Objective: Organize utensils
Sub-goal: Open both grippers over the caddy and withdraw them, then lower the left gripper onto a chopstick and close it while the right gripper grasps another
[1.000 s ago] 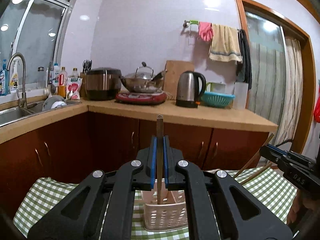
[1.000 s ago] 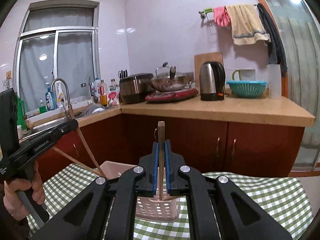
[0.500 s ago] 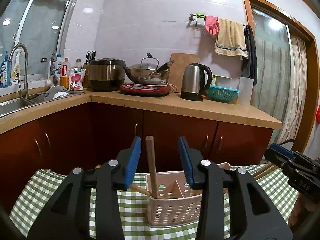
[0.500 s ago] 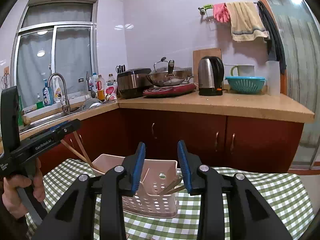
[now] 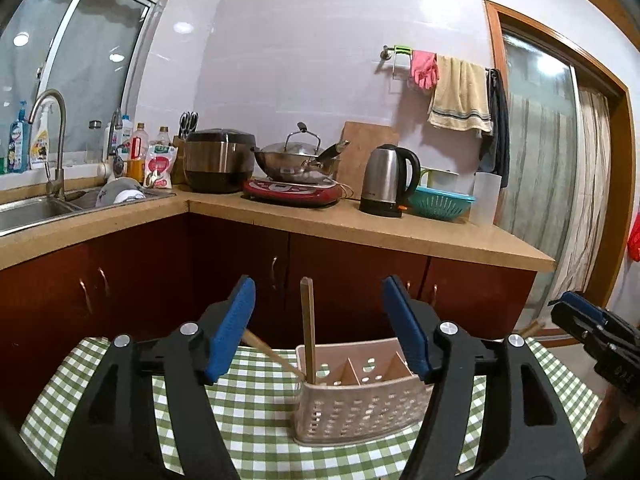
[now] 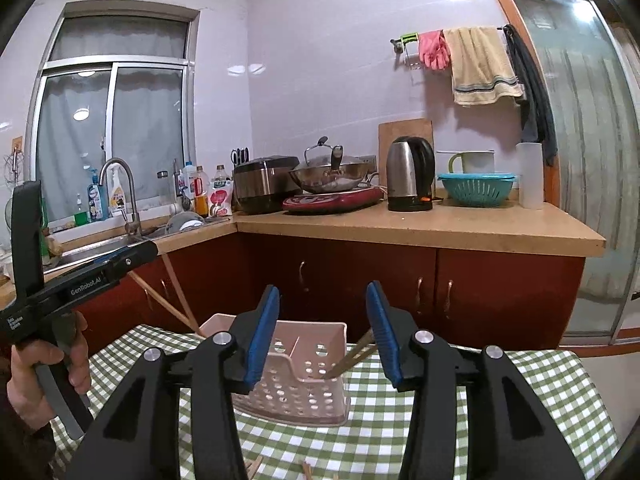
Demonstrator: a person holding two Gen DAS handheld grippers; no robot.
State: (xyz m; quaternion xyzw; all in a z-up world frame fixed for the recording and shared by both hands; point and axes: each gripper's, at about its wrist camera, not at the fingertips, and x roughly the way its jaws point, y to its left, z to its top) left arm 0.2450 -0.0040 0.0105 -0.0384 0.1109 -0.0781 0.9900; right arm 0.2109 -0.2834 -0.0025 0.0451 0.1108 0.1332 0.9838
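Both my left claw (image 5: 318, 330) and right claw (image 6: 322, 334) gape wide, empty. One chopstick (image 5: 307, 330) stands upright in the basket (image 5: 360, 404), another (image 5: 272, 354) leans left.

perforated plastic caddy (image 5: 360, 404), wooden chopsticks (image 5: 307, 328)

Two grippers: left gripper (image 5: 320, 326) and right gripper (image 6: 323, 330), both with jaws apart and nothing between them; one pink utensil basket (image 5: 360, 404) with three compartments visible; four chopsticks standing in the basket, two at its left end (upright chopstick (image 5: 307, 328), leaning chopstick (image 5: 272, 354)) and a pair of chopsticks (image 6: 352, 356) at its right end; at least two loose sticks (image 6: 306, 471) on one checked tablecloth (image 6: 540, 392), cut off by the frame; on the counter one kettle (image 6: 410, 174), one wok (image 6: 332, 170), one rice cooker (image 6: 262, 184), one colander (image 6: 474, 188)
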